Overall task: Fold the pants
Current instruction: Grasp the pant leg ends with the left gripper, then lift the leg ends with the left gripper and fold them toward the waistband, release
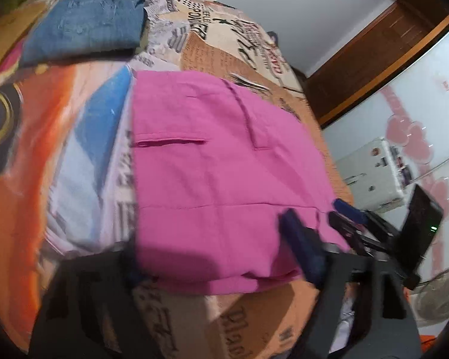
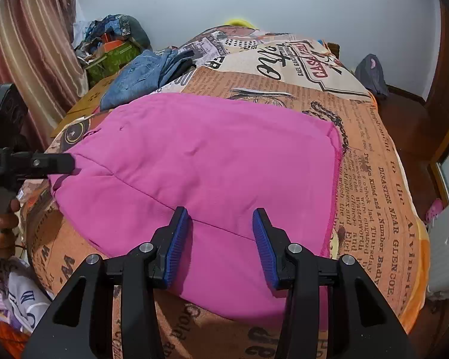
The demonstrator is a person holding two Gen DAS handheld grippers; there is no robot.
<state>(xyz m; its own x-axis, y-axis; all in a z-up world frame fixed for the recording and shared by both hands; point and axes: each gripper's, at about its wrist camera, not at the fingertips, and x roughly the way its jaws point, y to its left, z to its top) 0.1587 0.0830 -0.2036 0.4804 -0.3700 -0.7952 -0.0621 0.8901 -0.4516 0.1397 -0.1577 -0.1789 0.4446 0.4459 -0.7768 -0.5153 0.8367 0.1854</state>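
Pink pants (image 1: 212, 173) lie folded and flat on the printed bedspread (image 1: 74, 137); they also show in the right wrist view (image 2: 200, 167). My left gripper (image 1: 212, 257) is open, blurred, its blue-padded fingers (image 1: 302, 248) straddling the near edge of the pants. It enters the right wrist view from the left, where its tip (image 2: 60, 161) touches the pants' left edge. My right gripper (image 2: 220, 245) is open and empty, its blue pads (image 2: 176, 245) just above the pants' near part. It also shows in the left wrist view (image 1: 347, 209) at the pants' right edge.
Folded blue jeans (image 1: 83, 24) lie at the far side of the bed, also in the right wrist view (image 2: 140, 74). A green box and clutter (image 2: 113, 51) sit by the curtain. A fan (image 1: 440, 293) and a white device (image 1: 374, 173) stand beside the bed. Clothes (image 2: 18, 299) lie on the floor.
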